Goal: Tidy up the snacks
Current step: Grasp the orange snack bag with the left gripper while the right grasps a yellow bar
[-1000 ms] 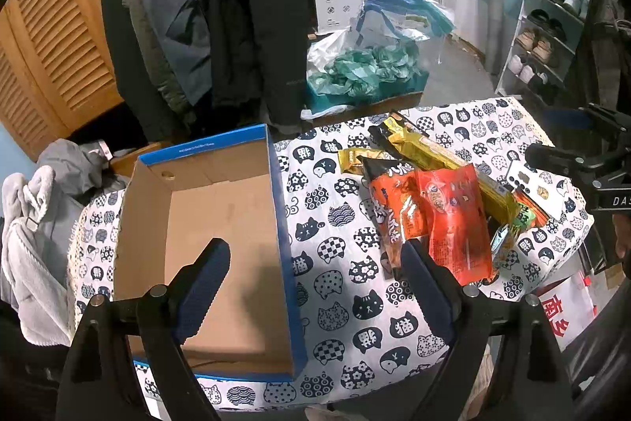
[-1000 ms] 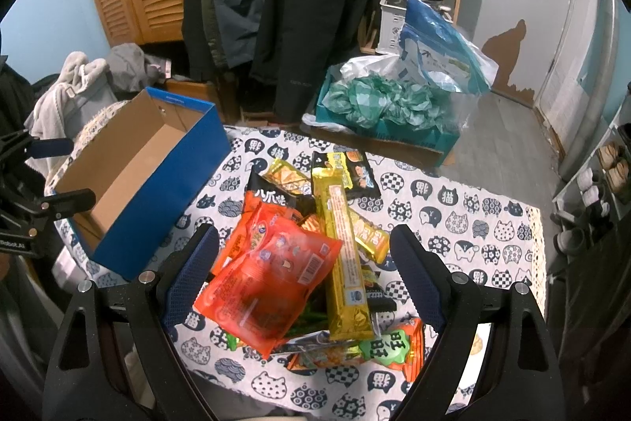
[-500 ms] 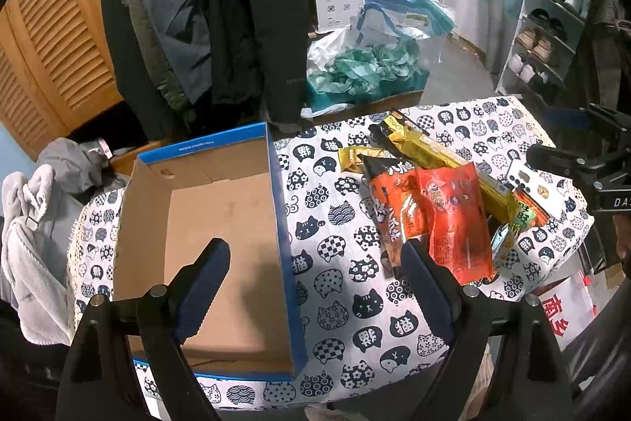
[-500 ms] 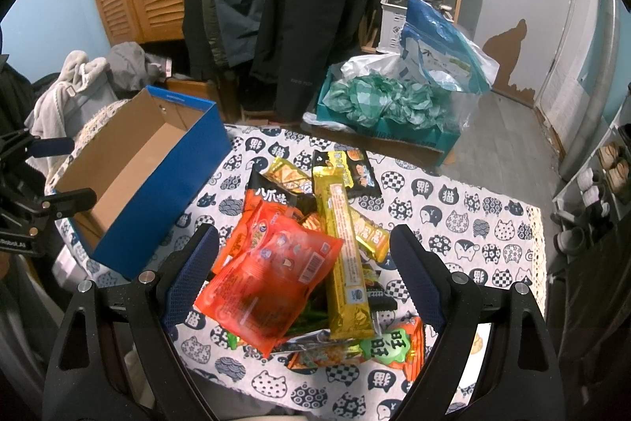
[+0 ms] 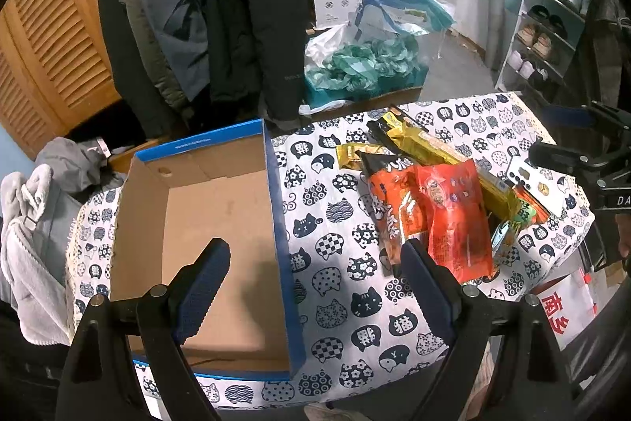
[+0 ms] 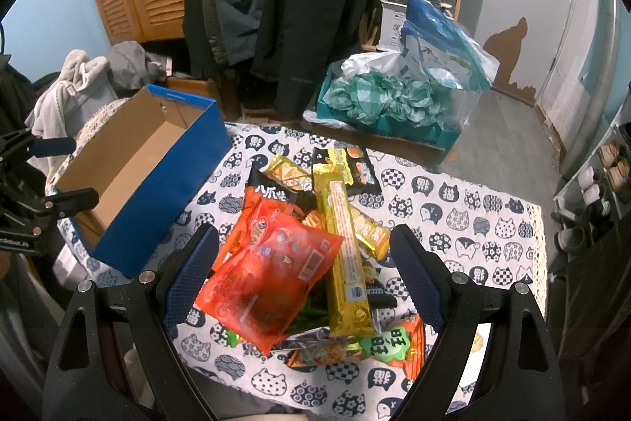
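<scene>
An empty blue cardboard box (image 5: 276, 208) (image 6: 169, 184) stands on the left of a table with a cat-print cloth (image 5: 339, 294). To its right lies a pile of snack packets: a red-orange bag (image 5: 457, 216) (image 6: 272, 279) on top, a long yellow packet (image 6: 343, 243) (image 5: 441, 148), and a black-and-orange packet (image 6: 272, 196). My left gripper (image 5: 313, 265) hovers open over the box's right wall. My right gripper (image 6: 303, 251) hangs open above the snack pile, nothing between its fingers.
Dark coats (image 5: 244, 6) hang behind the table beside a wooden louvred door (image 5: 47, 38). A box of green plastic bags (image 6: 382, 101) sits on the floor beyond. A shoe rack (image 5: 548, 18) stands right. Grey clothing (image 5: 35, 208) is heaped left of the table.
</scene>
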Demonstrator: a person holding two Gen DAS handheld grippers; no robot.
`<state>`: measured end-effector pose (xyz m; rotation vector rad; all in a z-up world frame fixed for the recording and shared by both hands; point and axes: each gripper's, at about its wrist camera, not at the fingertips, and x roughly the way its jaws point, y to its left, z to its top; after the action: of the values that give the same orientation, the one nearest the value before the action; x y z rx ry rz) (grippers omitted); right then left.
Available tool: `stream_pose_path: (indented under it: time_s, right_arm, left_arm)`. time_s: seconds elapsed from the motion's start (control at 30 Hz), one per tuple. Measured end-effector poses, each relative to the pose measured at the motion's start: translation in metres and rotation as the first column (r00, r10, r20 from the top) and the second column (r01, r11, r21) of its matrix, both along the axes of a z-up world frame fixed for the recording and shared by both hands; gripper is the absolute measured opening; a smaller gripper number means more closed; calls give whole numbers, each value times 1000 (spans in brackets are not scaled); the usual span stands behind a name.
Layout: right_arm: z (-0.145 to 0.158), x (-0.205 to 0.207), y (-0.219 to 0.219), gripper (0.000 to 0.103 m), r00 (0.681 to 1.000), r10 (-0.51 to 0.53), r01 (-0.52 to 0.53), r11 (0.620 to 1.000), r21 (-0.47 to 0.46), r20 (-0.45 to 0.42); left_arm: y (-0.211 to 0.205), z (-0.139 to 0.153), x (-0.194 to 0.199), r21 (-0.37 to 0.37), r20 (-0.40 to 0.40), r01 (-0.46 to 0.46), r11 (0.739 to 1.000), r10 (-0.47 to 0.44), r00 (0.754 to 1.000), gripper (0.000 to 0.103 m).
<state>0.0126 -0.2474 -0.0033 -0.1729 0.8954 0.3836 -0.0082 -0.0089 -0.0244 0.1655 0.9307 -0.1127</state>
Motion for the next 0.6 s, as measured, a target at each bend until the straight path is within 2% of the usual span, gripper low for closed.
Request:
stream_pose_path:
  time_s: [0.3,0.6]
  right_arm:
    - [-8,2,-18,87,998,-52,52,999,-12,-23]
    - [-13,10,-44,87,993,-107,106,994,-21,-44]
  left_arm:
    - [-7,-12,2,6,-45,-17,1000,17,999,90]
    - [-43,-29,24,-34,-181,-11,999,5,984,90]
